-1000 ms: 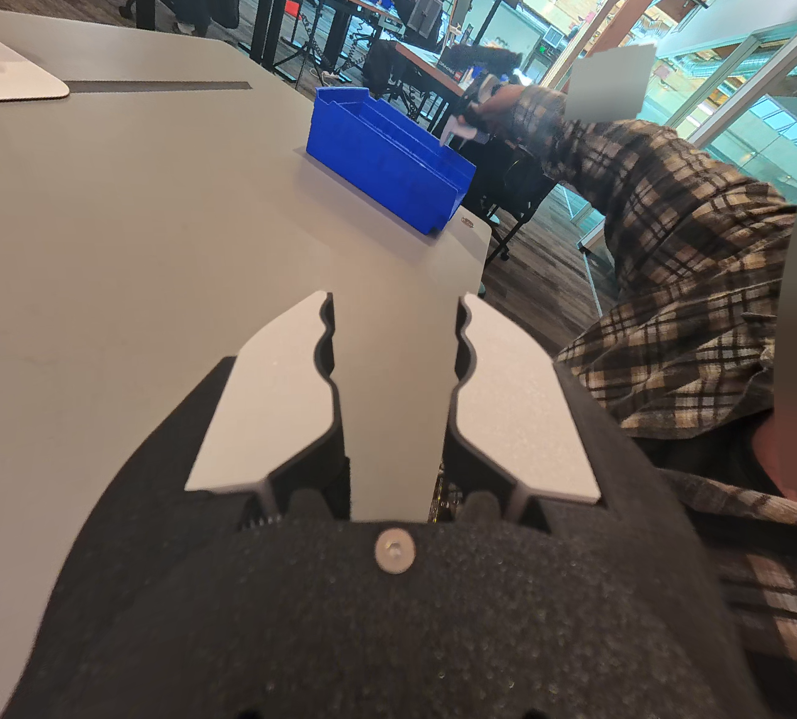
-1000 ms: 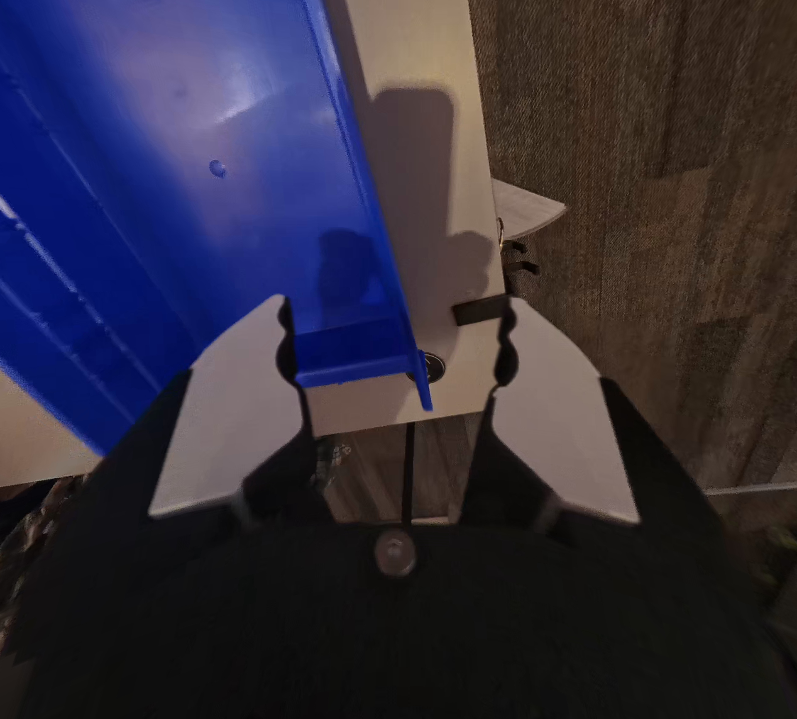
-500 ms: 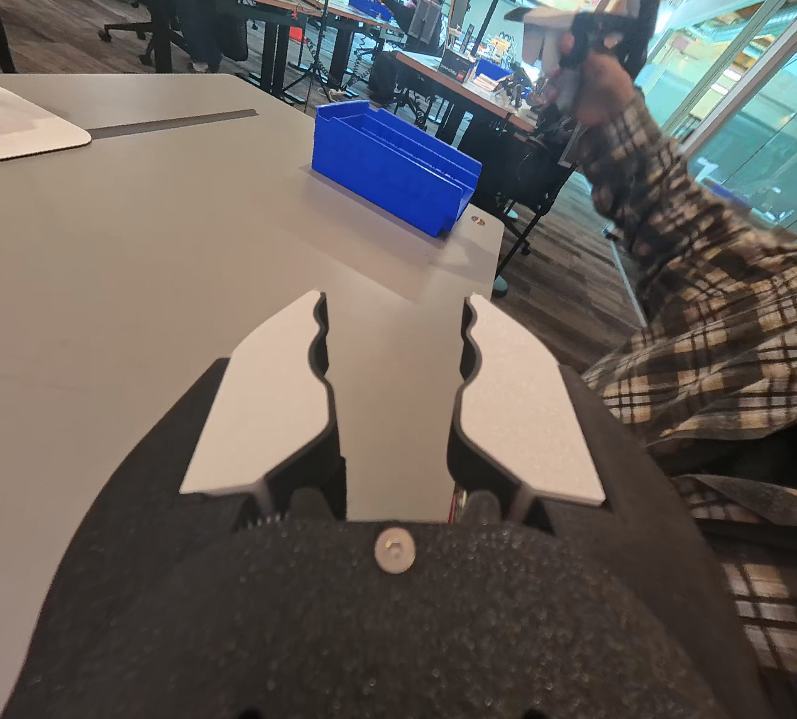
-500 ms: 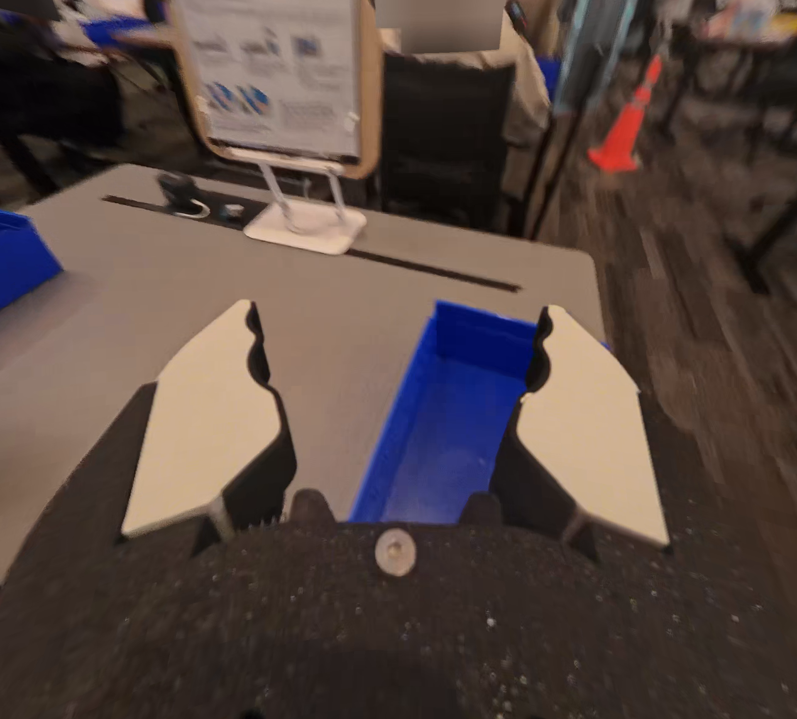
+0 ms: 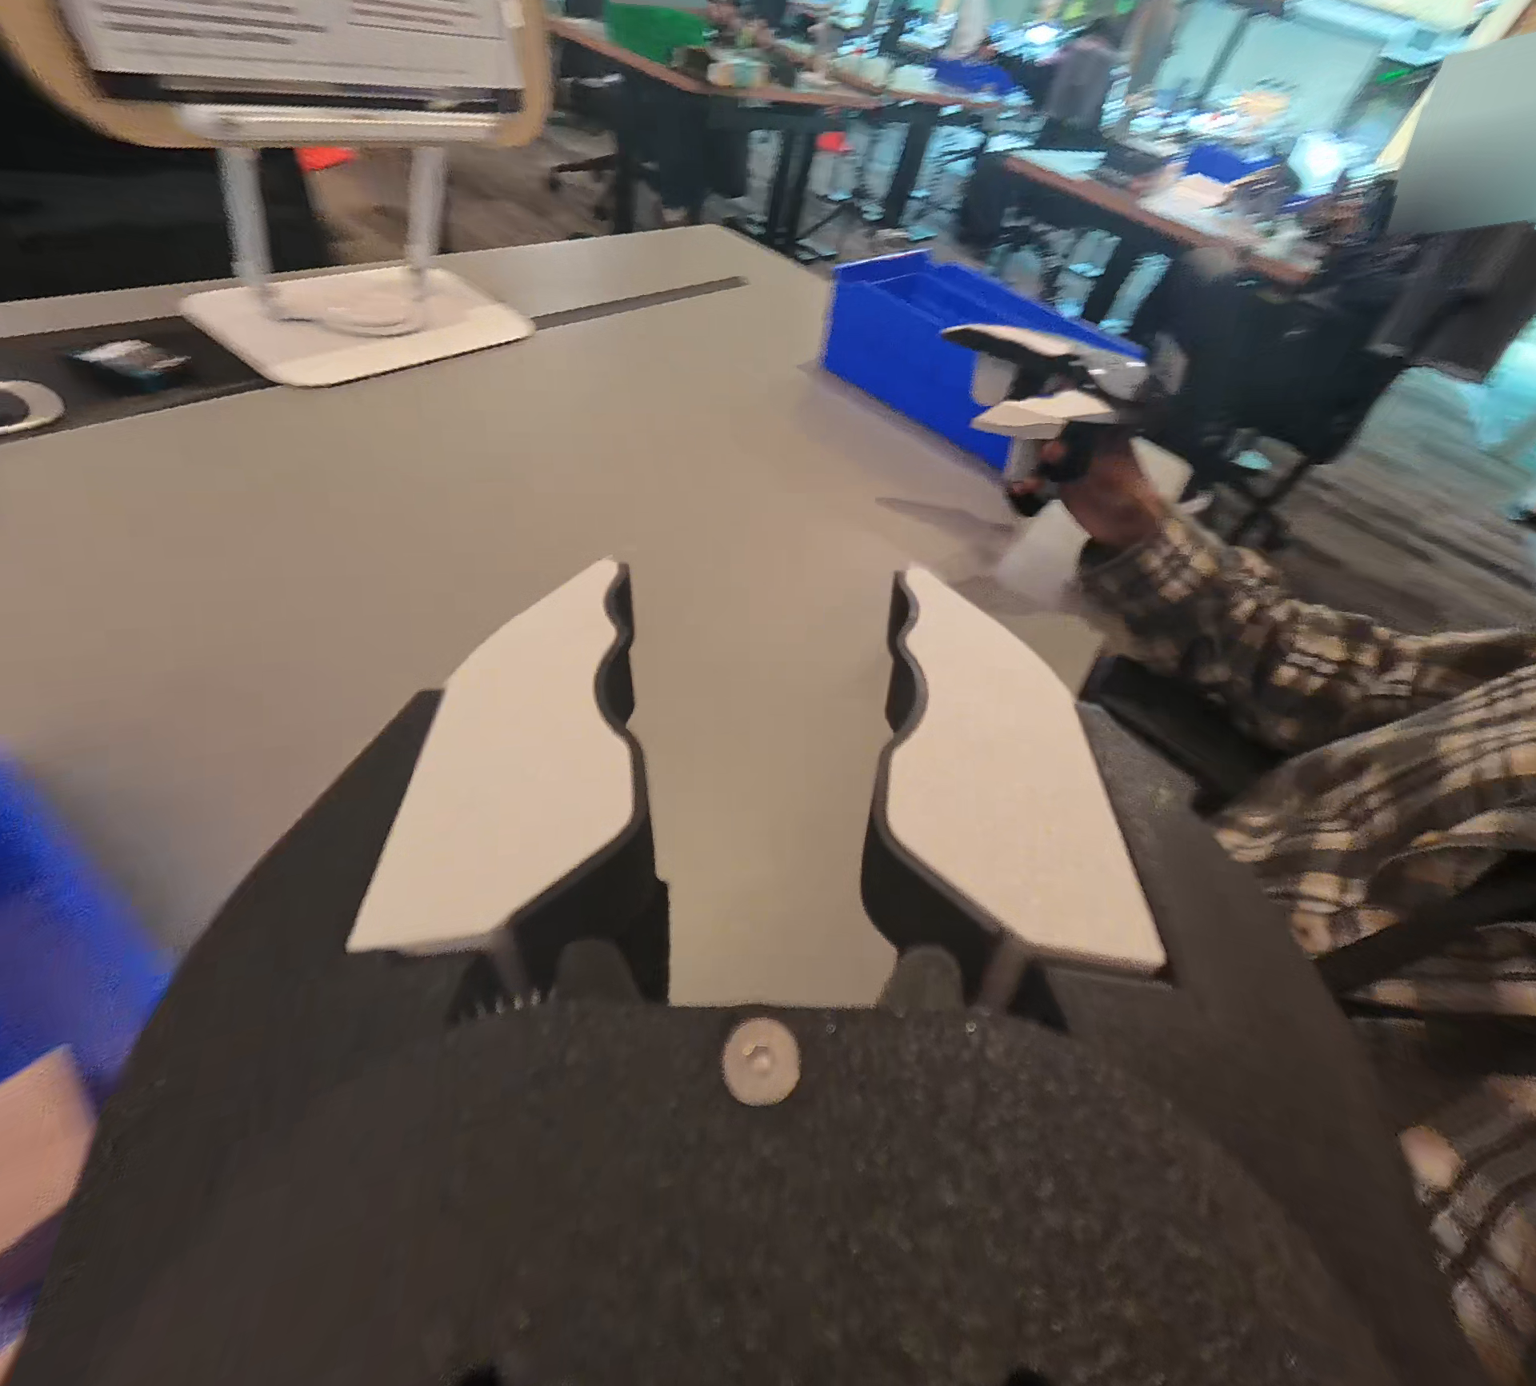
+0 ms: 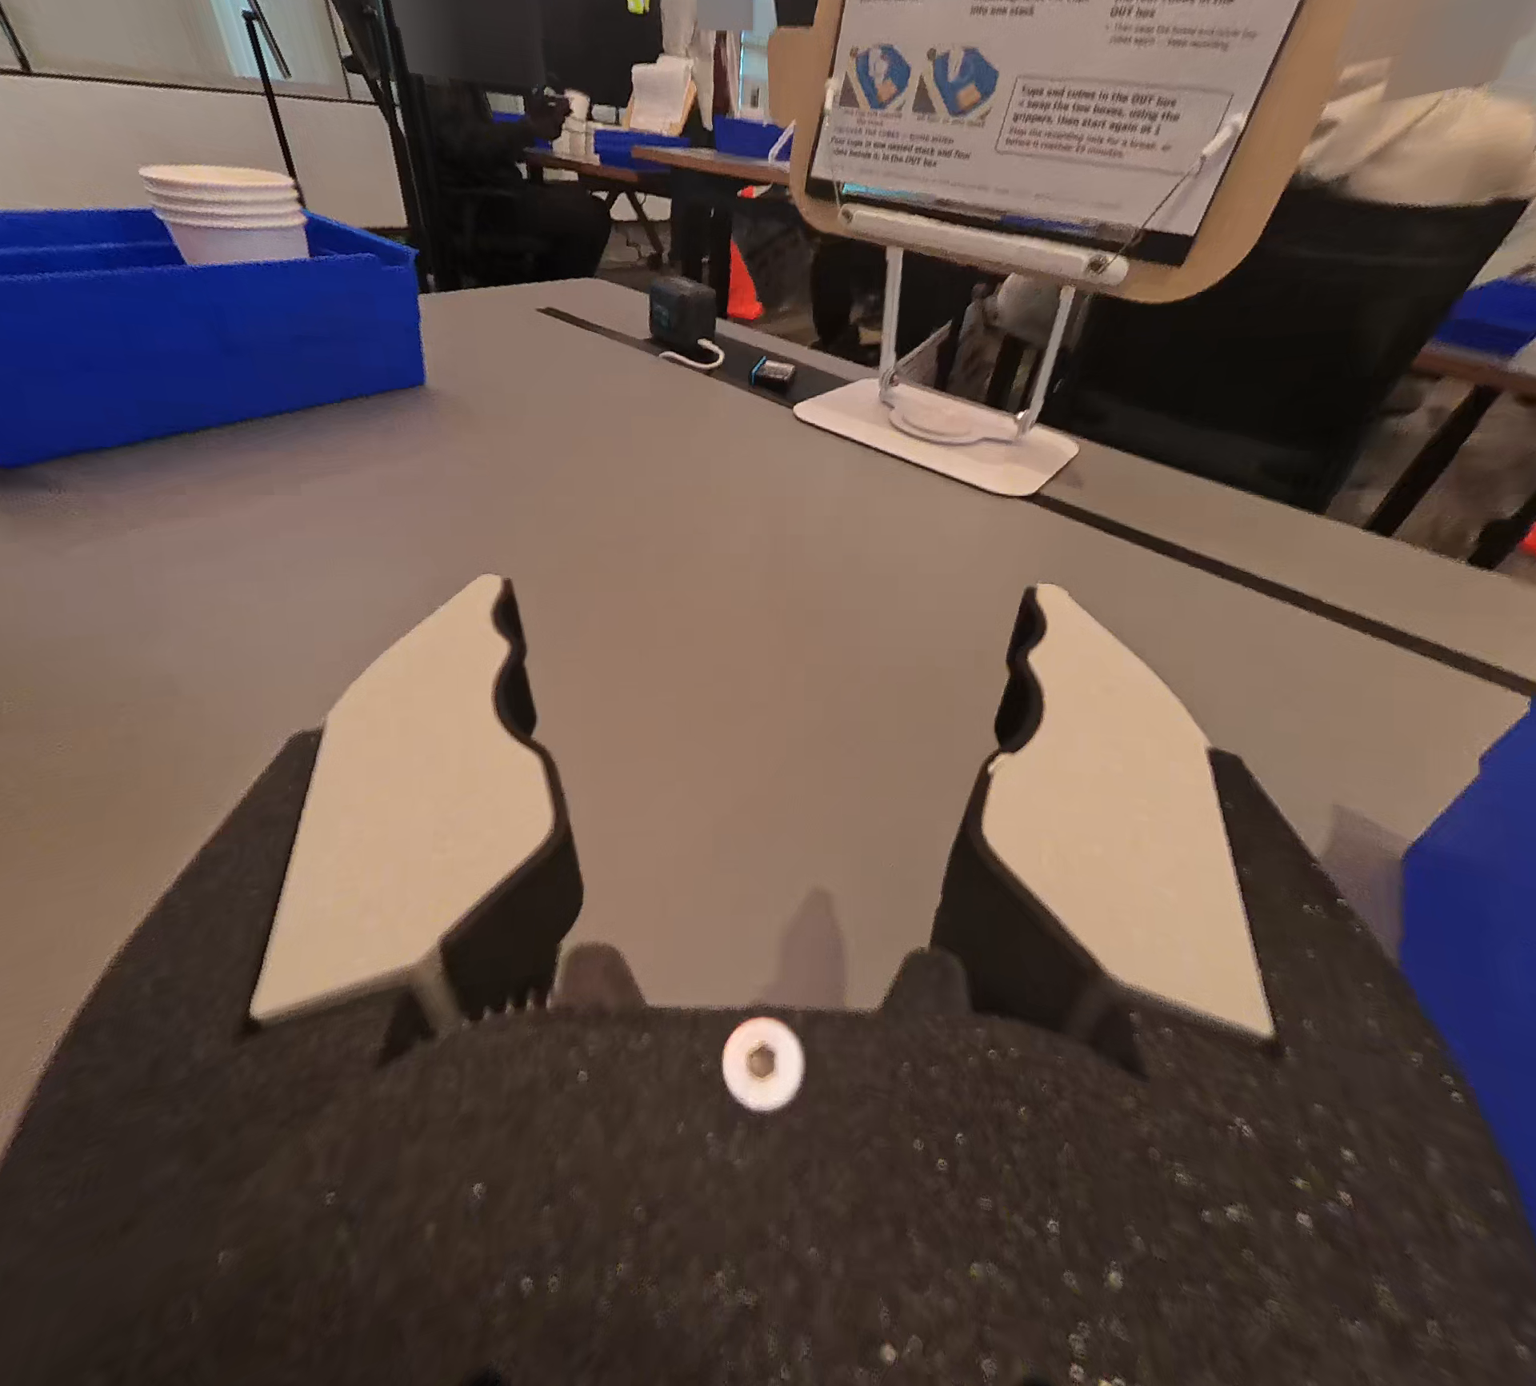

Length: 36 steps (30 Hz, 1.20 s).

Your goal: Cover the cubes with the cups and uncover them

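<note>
A stack of white paper cups point(image 6: 226, 216) stands in a blue bin point(image 6: 208, 336) at the far left of the right wrist view. No cubes show in either view. My left gripper point(image 5: 760, 573) is open and empty over the bare grey table point(image 5: 416, 515). My right gripper point(image 6: 769, 590) is open and empty, low over the table; it also shows in the left wrist view point(image 5: 1039, 382), held by a hand in a plaid sleeve, in front of a second blue bin point(image 5: 906, 341).
An instruction sheet on a white stand point(image 6: 939, 424) stands at the table's back, beside a black slot with a small black device point(image 6: 681, 312). A blue bin edge point(image 6: 1479, 931) is at right, a blue blur point(image 5: 50, 922) at left. Desks and chairs lie beyond.
Both grippers have swung round to face the table's back. The right one came down from high in the air to just above the table, near the blue bin. Both jaws stayed open.
</note>
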### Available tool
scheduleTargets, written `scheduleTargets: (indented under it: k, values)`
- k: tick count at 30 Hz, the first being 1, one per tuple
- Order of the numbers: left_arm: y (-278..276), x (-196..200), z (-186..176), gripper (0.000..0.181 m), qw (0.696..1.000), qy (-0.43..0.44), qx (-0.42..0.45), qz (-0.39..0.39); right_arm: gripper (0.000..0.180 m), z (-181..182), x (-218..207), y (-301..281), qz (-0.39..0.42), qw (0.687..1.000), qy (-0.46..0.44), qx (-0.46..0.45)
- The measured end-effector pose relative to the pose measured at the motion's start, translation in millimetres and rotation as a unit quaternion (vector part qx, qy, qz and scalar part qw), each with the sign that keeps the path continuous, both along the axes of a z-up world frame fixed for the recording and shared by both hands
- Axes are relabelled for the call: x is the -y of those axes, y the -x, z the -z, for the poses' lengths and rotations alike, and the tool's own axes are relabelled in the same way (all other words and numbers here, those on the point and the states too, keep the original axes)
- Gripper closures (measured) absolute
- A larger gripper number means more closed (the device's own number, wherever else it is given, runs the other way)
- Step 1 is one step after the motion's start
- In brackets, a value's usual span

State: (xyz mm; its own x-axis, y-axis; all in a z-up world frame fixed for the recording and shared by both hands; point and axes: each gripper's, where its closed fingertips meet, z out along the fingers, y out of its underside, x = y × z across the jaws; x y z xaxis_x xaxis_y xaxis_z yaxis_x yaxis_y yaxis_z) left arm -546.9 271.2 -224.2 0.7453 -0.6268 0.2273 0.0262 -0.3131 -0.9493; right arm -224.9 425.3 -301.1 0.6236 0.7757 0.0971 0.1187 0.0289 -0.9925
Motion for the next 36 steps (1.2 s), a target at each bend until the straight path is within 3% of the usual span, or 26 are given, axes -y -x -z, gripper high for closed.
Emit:
scheduleTargets:
  k: [6,11,18,25,36]
  values:
    - [121,10,-8,0.124,0.986,0.039,-0.07,-0.148,0.071,16,0,10,-0.004,0.999,-0.045,0.001]
    - [185,7,-9,0.125,0.976,0.074,-0.093,-0.183,0.073,22,1,13,-0.024,0.999,-0.022,-0.019]
    - [217,-12,13,0.129,0.957,0.118,-0.246,-0.101,0.075,20,8,17,-0.043,0.998,-0.026,-0.027]
    - [209,-9,36,0.13,0.938,0.15,-0.313,-0.015,0.076,22,10,22,-0.058,0.998,-0.015,-0.026]
    - [240,34,107,0.131,0.834,0.26,-0.48,0.076,0.075,21,17,30,-0.087,0.996,-0.019,-0.028]
